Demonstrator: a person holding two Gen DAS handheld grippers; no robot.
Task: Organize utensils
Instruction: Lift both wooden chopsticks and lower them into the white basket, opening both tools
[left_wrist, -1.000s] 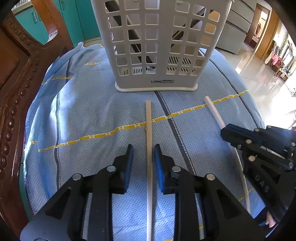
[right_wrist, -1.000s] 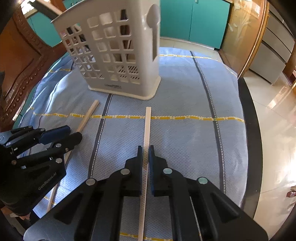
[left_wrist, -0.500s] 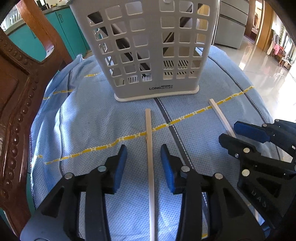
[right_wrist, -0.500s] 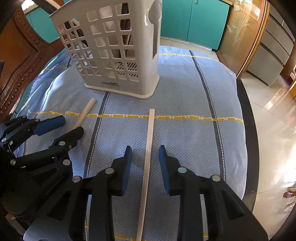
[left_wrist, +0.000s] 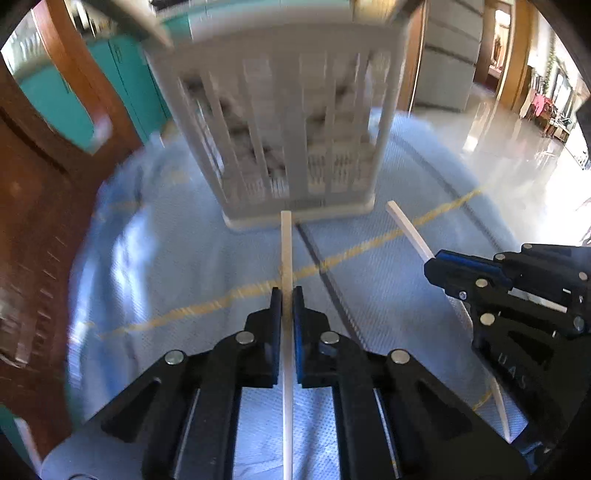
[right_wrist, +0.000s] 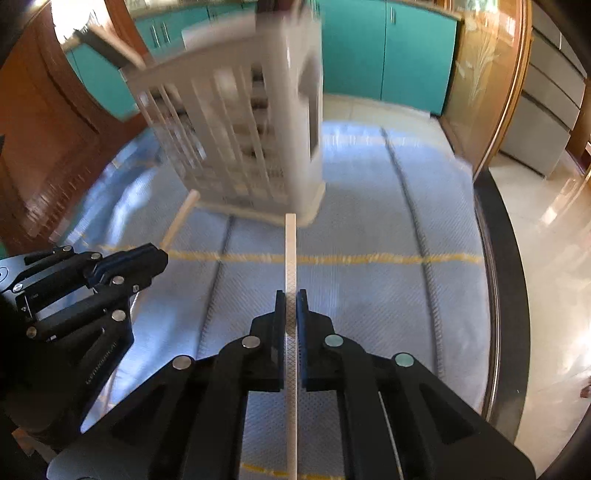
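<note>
Between the left gripper's (left_wrist: 287, 295) blue pads a pale chopstick (left_wrist: 286, 251) is clamped, shaft running forward along the fingers so the tip aims at the white lattice utensil basket (left_wrist: 288, 122). Right gripper (right_wrist: 291, 295) same deal: jaws closed tight on a second chopstick (right_wrist: 290, 251), also held lengthwise, tip toward the basket's foot. Each stick is gripped partway along, leaving a long front end free, likely for dropping it upright into a compartment. Both tips look lifted off the blue tablecloth (left_wrist: 166, 266), though motion blur makes that hard to confirm. Basket stands at the far side of the round table, upright, dark items inside, too smeared to name. Grippers sit side by side near the table's close edge, apart, not touching. Carved wooden chair (left_wrist: 33, 229) at the left edge; teal cabinets (right_wrist: 388, 51) behind. Judgement: pick step done for both, insert into basket comes next.
</note>
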